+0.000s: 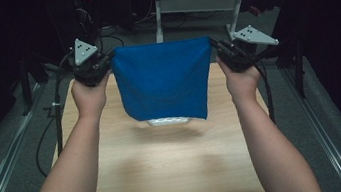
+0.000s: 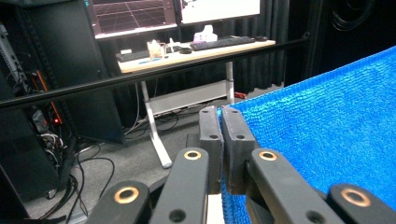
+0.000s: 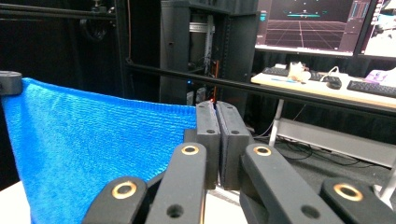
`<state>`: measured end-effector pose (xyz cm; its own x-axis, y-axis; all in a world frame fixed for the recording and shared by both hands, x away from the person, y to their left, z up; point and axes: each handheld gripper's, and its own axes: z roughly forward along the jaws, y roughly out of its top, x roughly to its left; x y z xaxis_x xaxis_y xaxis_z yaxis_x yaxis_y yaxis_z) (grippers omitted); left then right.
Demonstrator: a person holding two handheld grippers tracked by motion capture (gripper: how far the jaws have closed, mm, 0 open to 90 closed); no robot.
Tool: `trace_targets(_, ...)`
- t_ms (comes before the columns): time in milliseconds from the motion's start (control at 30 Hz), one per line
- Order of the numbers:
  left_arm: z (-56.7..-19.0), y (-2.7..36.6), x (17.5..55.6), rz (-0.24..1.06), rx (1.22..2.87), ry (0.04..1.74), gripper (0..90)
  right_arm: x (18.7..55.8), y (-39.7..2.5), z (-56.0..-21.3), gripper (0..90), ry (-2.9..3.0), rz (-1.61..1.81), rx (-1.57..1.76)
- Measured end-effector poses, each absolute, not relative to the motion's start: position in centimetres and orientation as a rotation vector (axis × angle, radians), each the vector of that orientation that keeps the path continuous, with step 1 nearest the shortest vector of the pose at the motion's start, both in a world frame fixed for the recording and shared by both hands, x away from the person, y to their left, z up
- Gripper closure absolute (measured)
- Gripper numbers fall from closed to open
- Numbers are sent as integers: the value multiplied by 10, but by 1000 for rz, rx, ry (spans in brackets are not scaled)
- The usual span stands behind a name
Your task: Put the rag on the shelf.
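Overhead, a blue cloth (image 1: 163, 79) hangs stretched between the left gripper (image 1: 109, 60) and right gripper (image 1: 214, 44) above a wooden table (image 1: 169, 172), partly hiding a white object (image 1: 168, 121) beneath. Left gripper view: jaws pressed together on the cloth's corner. Right gripper view: jaws likewise pinch its other upper corner.

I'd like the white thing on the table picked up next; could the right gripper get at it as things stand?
Probably not: the right gripper is shut on the blue cloth, which hangs over the white object.
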<state>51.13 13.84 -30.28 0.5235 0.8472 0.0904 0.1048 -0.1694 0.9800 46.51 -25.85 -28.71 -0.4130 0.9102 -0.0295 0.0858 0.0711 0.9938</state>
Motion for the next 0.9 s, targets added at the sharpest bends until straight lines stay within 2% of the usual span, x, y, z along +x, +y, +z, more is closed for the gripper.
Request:
trace_targets(233, -312, 125, 536, 853, 1709, 871, 880, 502, -257, -295, 896, 1640, 1326, 1063)
trace_targets(433, -339, 118, 554, 814, 1822, 931, 879, 526, -257, -319, 896, 1737, 1222, 1121)
trace_targets(900, -418, 124, 550, 613, 1915, 1015, 880, 526, -257, -397, 895, 1879, 1161, 1224)
